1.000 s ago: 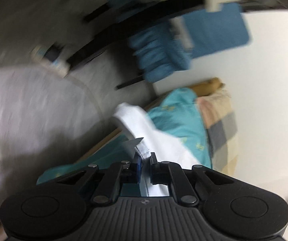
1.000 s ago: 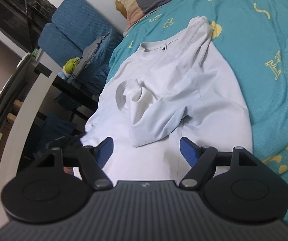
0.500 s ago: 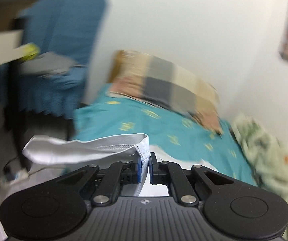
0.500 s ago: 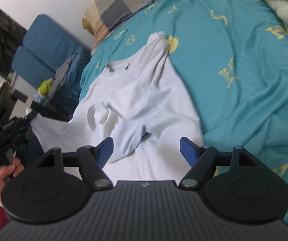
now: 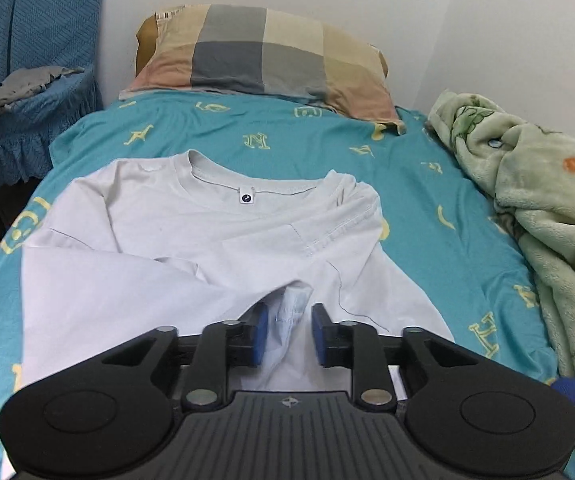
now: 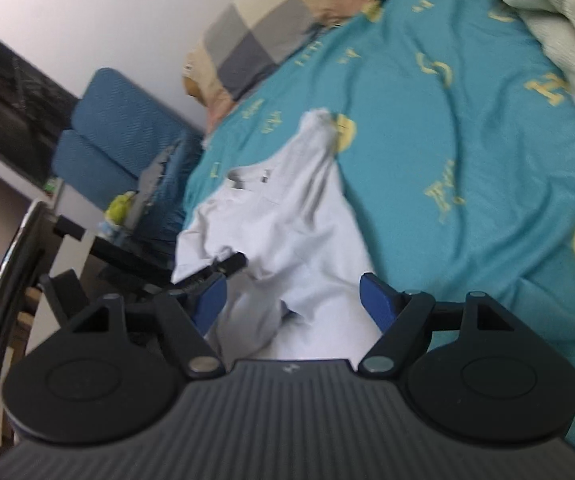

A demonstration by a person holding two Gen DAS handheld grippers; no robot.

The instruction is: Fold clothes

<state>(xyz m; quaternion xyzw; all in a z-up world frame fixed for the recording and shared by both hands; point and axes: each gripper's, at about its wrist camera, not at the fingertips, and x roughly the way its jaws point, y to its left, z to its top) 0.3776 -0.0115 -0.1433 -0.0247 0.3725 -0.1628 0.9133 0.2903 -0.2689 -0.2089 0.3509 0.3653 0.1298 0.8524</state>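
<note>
I'm over the bed [image 5: 427,184] now, and the white shirt [image 5: 159,236] lies spread on the teal sheet, collar at the far end toward the pillow [image 5: 263,52], hem toward me. Both sleeves lie folded in across the chest, crossing near the middle.

My left hand-held gripper [image 5: 286,334] sits low over the near-middle of the shirt, its blue pads apart, with a sleeve cuff [image 5: 293,308] lying loose in the gap, not pinched. My right hand-held gripper [image 6: 292,300] hovers above the shirt's near right part, its pads spread wide on nothing.

I judge the fold to be partway: sleeves in, body at full length. To do this well, I'd let that cuff settle flat before drawing away, so it doesn't drag back out. Then I'd want the two grippers level on matching corners of one edge, so the fold line comes out straight.

The shirt is thin, soft knit; it wrinkles readily, and there's a rumpled bulge where the sleeves overlap. The collar is a ribbed band with a small dark tag. The sheet is smooth, printed with yellow letters, and gives little grip. The pillow is plump and checked. A fleecy green blanket [image 5: 535,200] is heaped at the right.
</note>
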